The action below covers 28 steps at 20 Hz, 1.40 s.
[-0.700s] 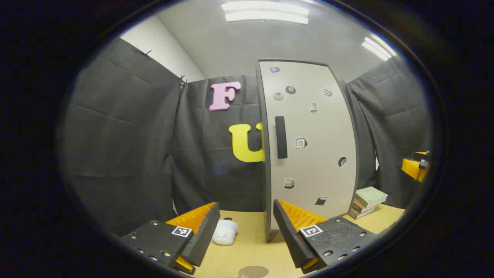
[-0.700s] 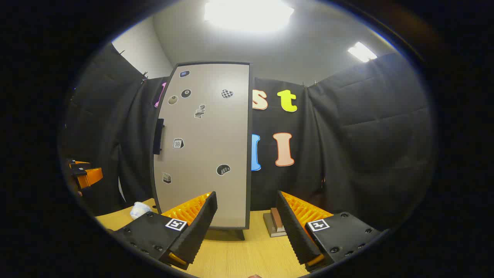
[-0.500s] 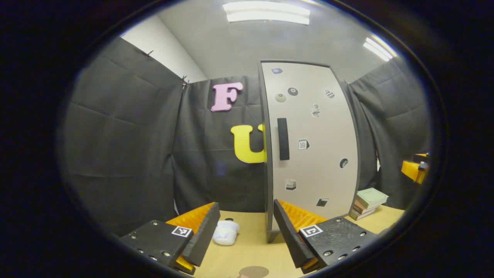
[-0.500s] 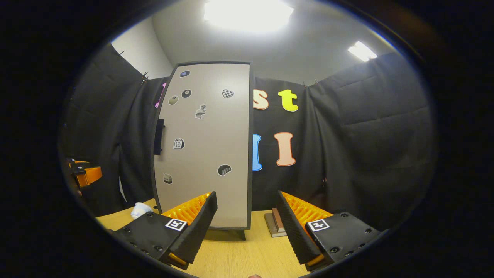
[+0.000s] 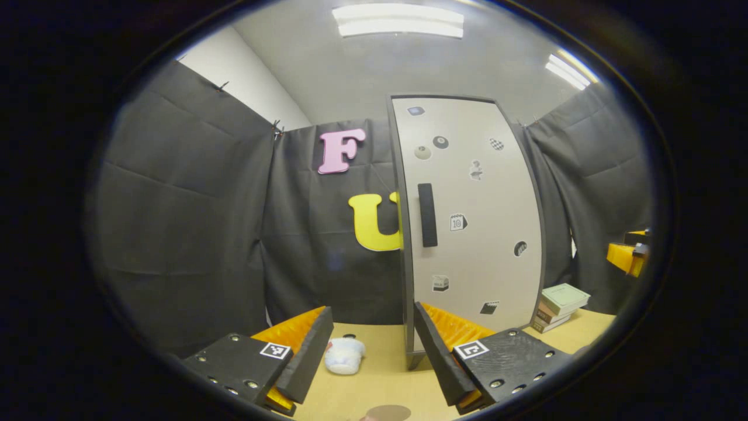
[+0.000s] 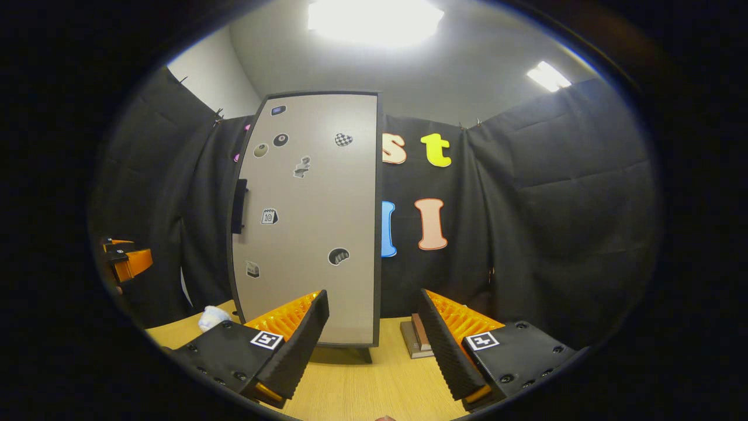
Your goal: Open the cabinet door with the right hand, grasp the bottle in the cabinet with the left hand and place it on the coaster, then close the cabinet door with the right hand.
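A tall grey cabinet stands on the wooden table with its door closed; the door carries several stickers and a dark vertical handle near its left edge. The same cabinet rises ahead in the right gripper view, its handle at the door's left edge. A round brown coaster lies on the table just below my left gripper, which is open and holds nothing. My right gripper is open too, in front of the cabinet's lower right part. What the cabinet holds is hidden behind the door.
A white crumpled cloth lies left of the cabinet's foot. A stack of books sits at the cabinet's right, and those books show between the right fingers. The other gripper hangs at the far right, and my left one at the far left.
Both views have shifted very slightly; the cabinet sits a touch lower in the left gripper view. The door is closed throughout and both grippers stay open.
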Each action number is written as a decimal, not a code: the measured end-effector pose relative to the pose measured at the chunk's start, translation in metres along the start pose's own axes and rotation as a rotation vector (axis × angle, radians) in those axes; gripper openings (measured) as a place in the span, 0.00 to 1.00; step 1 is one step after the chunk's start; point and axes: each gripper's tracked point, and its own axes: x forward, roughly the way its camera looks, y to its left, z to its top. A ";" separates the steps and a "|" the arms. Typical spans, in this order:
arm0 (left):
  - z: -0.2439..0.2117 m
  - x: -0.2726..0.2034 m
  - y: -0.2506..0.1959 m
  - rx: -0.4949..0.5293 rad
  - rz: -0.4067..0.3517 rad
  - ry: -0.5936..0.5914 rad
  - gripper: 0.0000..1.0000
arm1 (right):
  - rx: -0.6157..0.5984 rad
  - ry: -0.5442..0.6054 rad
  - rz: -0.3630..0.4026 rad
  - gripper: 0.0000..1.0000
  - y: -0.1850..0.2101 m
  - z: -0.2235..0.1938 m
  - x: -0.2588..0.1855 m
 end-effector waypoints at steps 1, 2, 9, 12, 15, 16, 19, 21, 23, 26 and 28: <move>0.002 0.000 0.000 0.003 0.000 -0.003 0.86 | 0.001 0.000 0.001 0.96 0.000 0.000 0.000; 0.002 -0.001 0.001 0.005 0.002 -0.006 0.85 | 0.002 0.000 0.000 0.96 0.000 0.000 0.000; 0.004 -0.002 0.005 0.006 0.014 -0.009 0.86 | 0.014 0.002 0.003 0.97 0.001 0.001 0.002; 0.005 -0.003 0.007 0.009 0.020 -0.010 0.84 | 0.026 0.010 0.004 0.97 0.002 0.000 0.005; 0.006 -0.004 0.013 0.011 0.028 -0.012 0.86 | 0.037 0.005 0.007 0.98 0.003 0.004 0.010; 0.005 -0.005 0.015 0.010 0.032 -0.011 0.86 | 0.041 0.003 0.008 0.98 0.004 0.005 0.012; 0.002 -0.007 0.023 0.006 0.049 -0.002 0.85 | 0.050 0.003 0.025 0.96 0.011 0.012 0.019; -0.001 -0.008 0.031 0.010 0.068 0.006 0.85 | 0.056 0.000 0.044 0.97 0.017 0.018 0.028; -0.002 -0.011 0.041 0.013 0.088 0.012 0.84 | 0.070 -0.013 0.075 0.98 0.029 0.030 0.037; -0.005 -0.017 0.059 0.021 0.125 0.018 0.86 | 0.096 -0.029 0.125 0.97 0.048 0.048 0.054; -0.008 -0.023 0.072 0.020 0.152 0.028 0.86 | 0.112 -0.026 0.165 0.97 0.066 0.059 0.068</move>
